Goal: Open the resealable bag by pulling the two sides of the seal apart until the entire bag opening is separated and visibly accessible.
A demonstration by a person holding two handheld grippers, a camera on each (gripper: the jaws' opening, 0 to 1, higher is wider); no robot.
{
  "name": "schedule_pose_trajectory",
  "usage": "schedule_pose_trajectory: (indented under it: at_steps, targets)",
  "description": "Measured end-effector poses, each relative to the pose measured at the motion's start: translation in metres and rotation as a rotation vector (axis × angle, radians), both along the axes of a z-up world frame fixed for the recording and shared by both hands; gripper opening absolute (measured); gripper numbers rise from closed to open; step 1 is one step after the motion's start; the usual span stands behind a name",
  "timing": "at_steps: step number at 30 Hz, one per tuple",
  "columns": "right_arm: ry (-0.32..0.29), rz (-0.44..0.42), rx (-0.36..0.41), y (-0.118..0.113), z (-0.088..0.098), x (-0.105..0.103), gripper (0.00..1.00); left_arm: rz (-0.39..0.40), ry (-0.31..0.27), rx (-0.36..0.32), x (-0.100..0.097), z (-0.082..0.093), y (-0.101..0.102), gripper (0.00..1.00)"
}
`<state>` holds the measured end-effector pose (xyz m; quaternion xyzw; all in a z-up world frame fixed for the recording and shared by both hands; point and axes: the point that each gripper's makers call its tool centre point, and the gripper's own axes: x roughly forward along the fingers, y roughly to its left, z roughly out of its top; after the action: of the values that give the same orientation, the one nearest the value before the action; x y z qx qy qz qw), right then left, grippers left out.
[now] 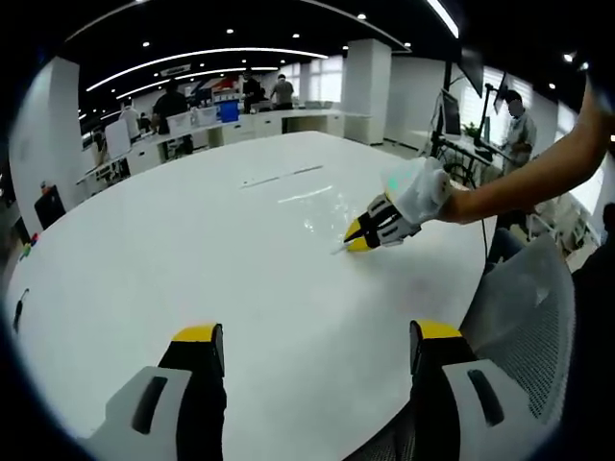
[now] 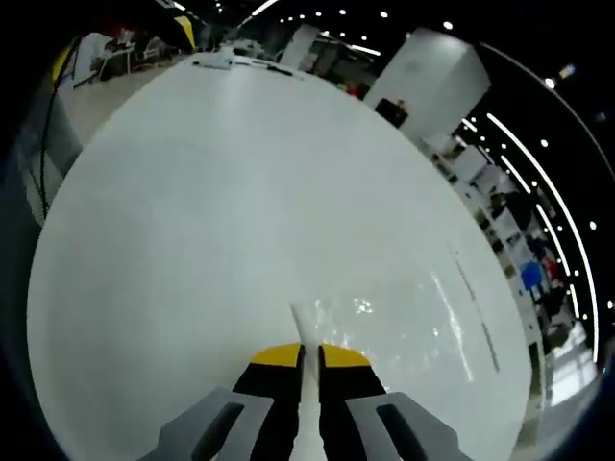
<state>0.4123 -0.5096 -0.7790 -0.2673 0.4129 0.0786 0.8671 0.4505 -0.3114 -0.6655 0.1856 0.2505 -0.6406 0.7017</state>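
Note:
A clear resealable bag [image 1: 309, 200] lies flat on the white table [image 1: 192, 240], showing mostly as glints. In the left gripper view my right gripper [image 1: 357, 237], held by a white-gloved hand, reaches in from the right and is shut on the bag's near edge. My left gripper [image 1: 317, 336] hangs open over the table's near edge, well short of the bag, with nothing between its jaws. In the right gripper view the right gripper [image 2: 309, 353] pinches a thin strip of the bag [image 2: 309, 322], and the rest of the film spreads ahead to the right.
A grey mesh chair back [image 1: 528, 307] stands at the table's right edge. Desks with monitors and several people line the far side of the room [image 1: 221, 106]. One person [image 1: 520, 125] stands by screens at the right. A small dark object [image 1: 19, 309] lies at the table's left rim.

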Motion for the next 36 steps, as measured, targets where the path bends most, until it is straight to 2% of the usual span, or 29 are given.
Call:
schedule_pose_trajectory:
  at_steps: [17,36]
  targets:
    - [0.017,0.031,-0.011,0.003,0.005,-0.008,0.0,-0.001,-0.003,-0.009,-0.002,0.003,0.0,0.76]
    - [-0.023,0.04,0.003,0.019,0.027,-0.028,0.0,-0.029,-0.031,-0.025,-0.012,0.007,-0.003,0.73]
